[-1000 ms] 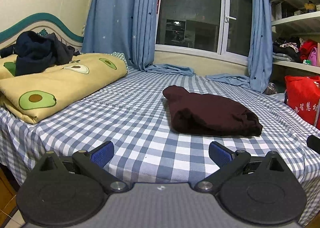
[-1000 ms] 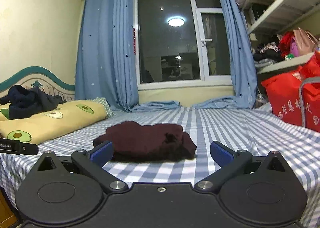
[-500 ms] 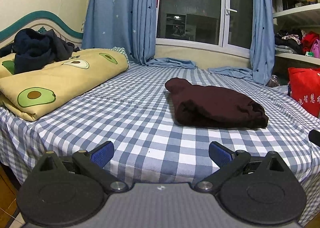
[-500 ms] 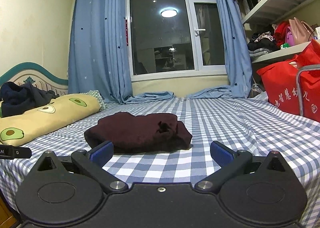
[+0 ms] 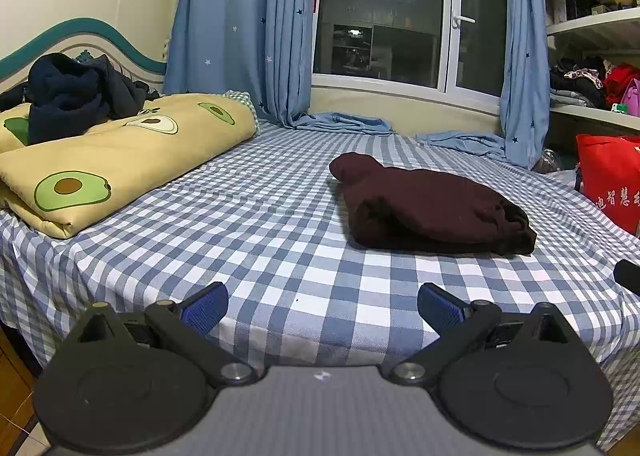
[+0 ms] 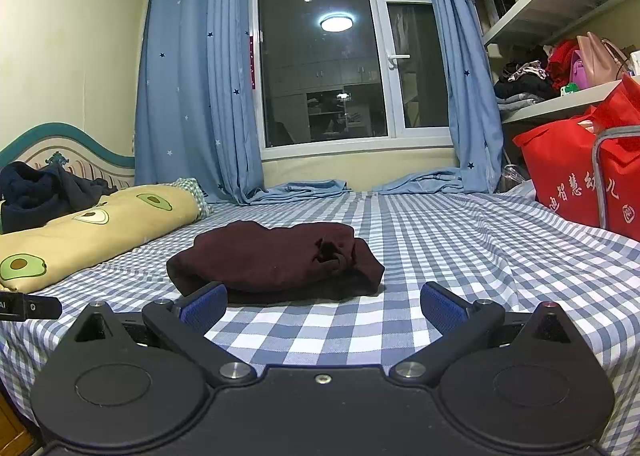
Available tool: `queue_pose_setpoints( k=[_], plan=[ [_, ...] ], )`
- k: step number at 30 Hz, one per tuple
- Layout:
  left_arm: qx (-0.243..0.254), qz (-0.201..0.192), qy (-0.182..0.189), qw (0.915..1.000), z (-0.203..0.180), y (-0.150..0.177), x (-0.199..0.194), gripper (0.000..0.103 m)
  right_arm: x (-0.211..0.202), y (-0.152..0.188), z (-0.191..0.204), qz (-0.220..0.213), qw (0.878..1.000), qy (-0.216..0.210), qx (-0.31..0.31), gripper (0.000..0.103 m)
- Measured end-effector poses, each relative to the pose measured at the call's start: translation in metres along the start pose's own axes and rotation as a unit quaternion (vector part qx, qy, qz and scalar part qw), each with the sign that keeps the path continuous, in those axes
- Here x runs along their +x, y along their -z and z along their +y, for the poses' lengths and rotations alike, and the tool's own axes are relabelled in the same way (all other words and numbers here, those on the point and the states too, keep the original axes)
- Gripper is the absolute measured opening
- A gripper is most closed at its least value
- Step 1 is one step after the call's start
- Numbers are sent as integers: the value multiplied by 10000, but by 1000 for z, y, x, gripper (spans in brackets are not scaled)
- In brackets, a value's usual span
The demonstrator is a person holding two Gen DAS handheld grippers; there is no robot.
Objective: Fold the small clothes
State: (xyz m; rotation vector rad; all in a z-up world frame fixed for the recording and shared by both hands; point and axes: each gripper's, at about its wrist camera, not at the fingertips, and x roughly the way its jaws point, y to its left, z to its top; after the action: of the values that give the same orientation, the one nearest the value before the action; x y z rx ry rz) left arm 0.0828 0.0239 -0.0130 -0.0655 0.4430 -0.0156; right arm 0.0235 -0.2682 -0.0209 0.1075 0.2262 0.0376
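Garment [image 5: 432, 208], dark maroon, lying bundled in a compact, roughly folded lump near the middle of the checked bed sheet [image 5: 280, 256], touched by neither tool. Seen from the right wrist view as a low mound [image 6: 276, 264] just beyond the finger pads, with a puckered knot of cloth on its right end. Left gripper [image 5: 322, 306] hanging over the near edge of the bed, fingers spread wide and empty, well short of the garment. Right gripper [image 6: 323, 306] likewise spread wide, empty, lined up on the garment's near side. Probably either between items or about to tidy this one; hard to say whether the fold counts as done. Next move likely calls for reaching in, pinching an edge, smoothing that puckered end flat. Further out: avocado-print quilt [image 5: 120, 160] on the left with dark clothes [image 5: 72, 92] piled on it, red bag [image 6: 584, 172] at the right.
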Motion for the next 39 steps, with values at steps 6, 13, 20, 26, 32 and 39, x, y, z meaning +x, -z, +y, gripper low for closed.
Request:
queue_pose_setpoints(
  k=[6, 13, 20, 26, 32, 39],
  plan=[
    [-13, -4, -6, 10000, 1, 0, 0, 102, 0, 0, 0, 3, 10000, -8, -25, 103],
    [-11, -6, -11, 10000, 1, -1, 0, 102, 1, -1, 0, 7, 10000, -14, -40, 103],
    [-25, -7, -15, 10000, 1, 0, -1, 102, 2, -2, 0, 3, 9999, -47, -92, 103],
    [-34, 4, -18, 10000, 1, 0, 0, 102, 3, -1, 0, 23, 9999, -67, -92, 103],
    [-34, 30, -15, 10000, 1, 2, 0, 102, 5, 0, -1, 64, 9999, -73, -64, 103],
    [-34, 30, -17, 10000, 0, 2, 0, 102, 6, 0, -1, 76, 9999, -83, -70, 103]
  ],
)
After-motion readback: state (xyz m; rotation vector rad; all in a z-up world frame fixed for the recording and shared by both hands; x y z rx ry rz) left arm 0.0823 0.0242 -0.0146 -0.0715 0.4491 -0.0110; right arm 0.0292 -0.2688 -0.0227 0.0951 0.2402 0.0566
